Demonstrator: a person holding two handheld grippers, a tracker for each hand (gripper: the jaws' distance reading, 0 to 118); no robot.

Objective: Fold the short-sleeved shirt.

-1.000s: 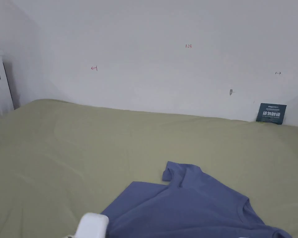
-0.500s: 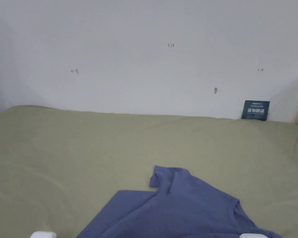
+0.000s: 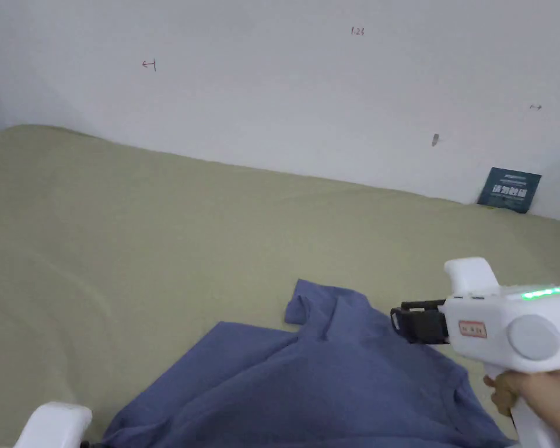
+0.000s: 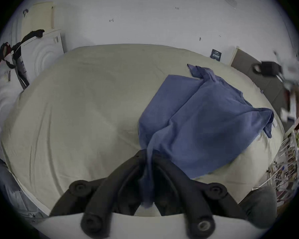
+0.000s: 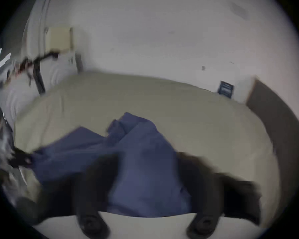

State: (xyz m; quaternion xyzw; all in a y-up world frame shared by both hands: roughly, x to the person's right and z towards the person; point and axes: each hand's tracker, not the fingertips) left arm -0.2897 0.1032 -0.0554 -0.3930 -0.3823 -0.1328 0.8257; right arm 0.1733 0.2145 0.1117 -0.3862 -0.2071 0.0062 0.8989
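Olive bedsheet point(image 3: 156, 233) under white wall point(image 3: 273, 87); left claw point(image 4: 148, 158) pinches blue shirt point(image 4: 205, 122) (right claw point(image 3: 402, 322) splayed, blurred).

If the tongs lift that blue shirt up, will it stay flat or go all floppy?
Probably floppy: the blue shirt already bunches into a narrow fold where the left tongs pinch it. It looks thin and light, lying in soft wrinkles on the bed, so the rest would likely sag and drag behind.

Broad bare expanse of pale green bed sheet point(image 3: 156, 233) left of and beyond crumpled blue short-sleeved shirt point(image 3: 331, 379): unobstructed. Far edge bounded by white wall point(image 3: 273, 105); small dark blue card point(image 3: 509, 198) leans there. White appliance point(image 4: 45, 51) beside bed's far left corner.
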